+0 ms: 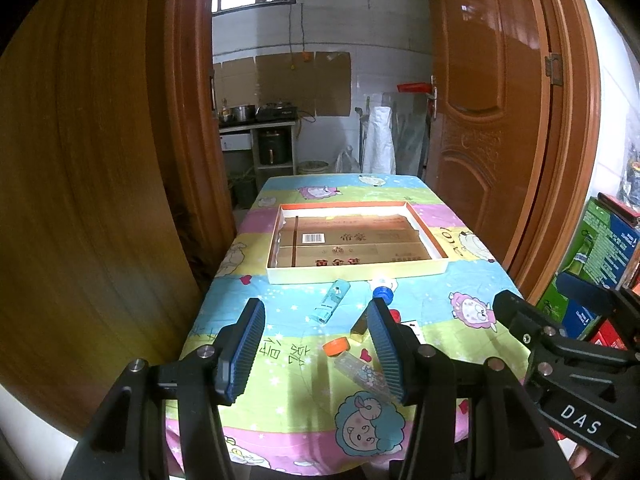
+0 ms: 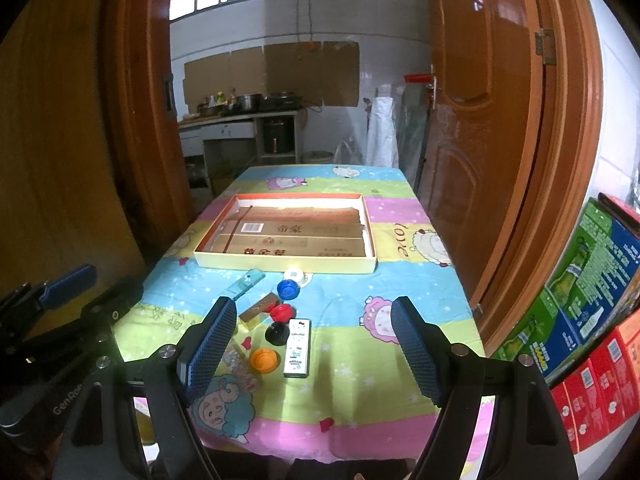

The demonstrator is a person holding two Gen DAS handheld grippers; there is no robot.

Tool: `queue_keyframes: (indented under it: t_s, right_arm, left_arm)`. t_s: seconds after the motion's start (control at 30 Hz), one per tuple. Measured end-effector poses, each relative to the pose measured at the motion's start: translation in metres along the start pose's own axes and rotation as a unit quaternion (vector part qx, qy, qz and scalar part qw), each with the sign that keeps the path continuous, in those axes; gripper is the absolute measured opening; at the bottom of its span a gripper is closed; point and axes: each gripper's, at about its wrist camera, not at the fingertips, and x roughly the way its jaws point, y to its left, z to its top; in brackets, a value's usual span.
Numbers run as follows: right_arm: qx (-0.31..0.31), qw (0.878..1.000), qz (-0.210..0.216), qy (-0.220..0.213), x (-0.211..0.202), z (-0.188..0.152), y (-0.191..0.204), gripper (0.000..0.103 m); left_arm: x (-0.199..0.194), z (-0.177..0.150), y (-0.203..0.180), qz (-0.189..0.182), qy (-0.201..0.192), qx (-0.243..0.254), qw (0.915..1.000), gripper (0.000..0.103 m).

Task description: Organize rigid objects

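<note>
A shallow cream box (image 1: 356,270) (image 2: 280,263) lined with cardboard sits mid-table. In front of it lie small objects: a teal flat case (image 1: 330,302) (image 2: 246,285), a gold bar (image 2: 260,308), a white Hello Kitty case (image 2: 298,347), blue (image 2: 287,289), red (image 2: 281,312), black (image 2: 277,333) and orange (image 2: 263,359) caps, a white cap (image 2: 294,274), and a clear patterned box (image 1: 362,372) (image 2: 240,364). My left gripper (image 1: 316,350) is open and empty above the near table. My right gripper (image 2: 316,350) is open and empty above the caps.
The table wears a bright cartoon-sheep cloth (image 2: 360,360). An open wooden door (image 2: 480,140) stands at the right, a door frame (image 1: 192,120) at the left. Green and red cartons (image 2: 592,300) are stacked at the right. A kitchen lies beyond the table.
</note>
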Motion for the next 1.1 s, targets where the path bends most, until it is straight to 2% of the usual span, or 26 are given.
queue_keyframes:
  t_s: [1.1]
  right_arm:
    - [-0.005, 1.000, 0.005, -0.001, -0.0004, 0.0012, 0.0070, 0.081]
  left_arm:
    - [0.0008, -0.0031, -0.0024, 0.001, 0.000, 0.001, 1.0000, 0.054]
